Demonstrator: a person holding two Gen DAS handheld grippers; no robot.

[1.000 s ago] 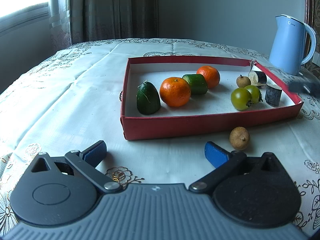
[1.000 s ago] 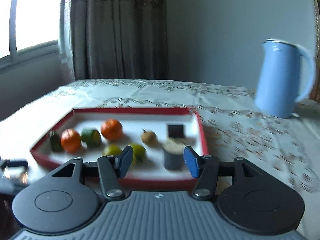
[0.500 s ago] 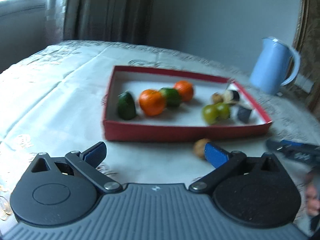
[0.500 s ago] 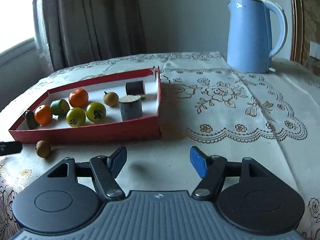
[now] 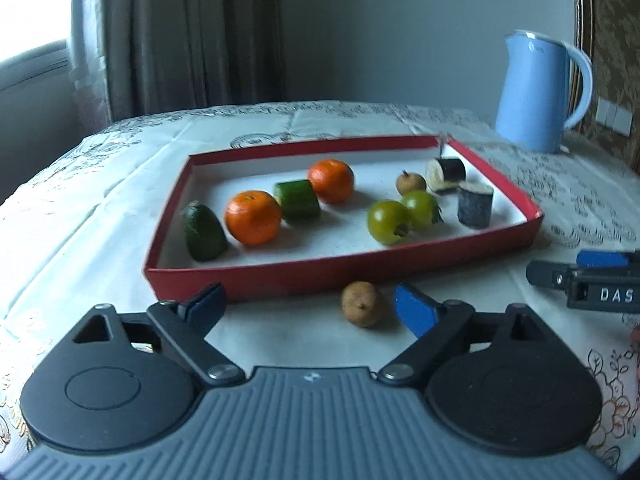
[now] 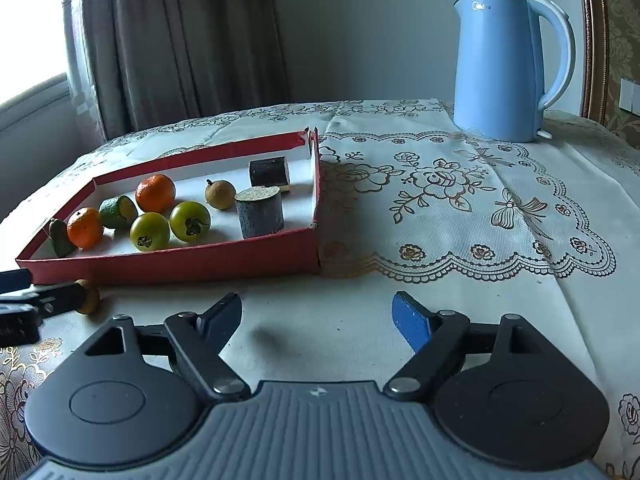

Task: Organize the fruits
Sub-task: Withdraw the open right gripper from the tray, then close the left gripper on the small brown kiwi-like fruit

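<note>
Low in the frame, the left gripper [image 5: 308, 304] is narrowing its still-unclenched jaws around the stray longan [image 5: 363, 304] lying outside the red tray [image 5: 328, 270], while the empty right gripper [image 6: 318, 316] is spreading wider.

We record a home, most likely a dining or living room. Evidence we note: a desk [image 6: 440, 300] under an embroidered floral cloth [image 6: 436, 184], heavy patterned curtains [image 6: 180, 40] beside a window [image 5: 28, 32], a blue electric kettle [image 6: 504, 64], wall switches [image 6: 630, 96] and patterned wallpaper [image 5: 616, 40].
</note>
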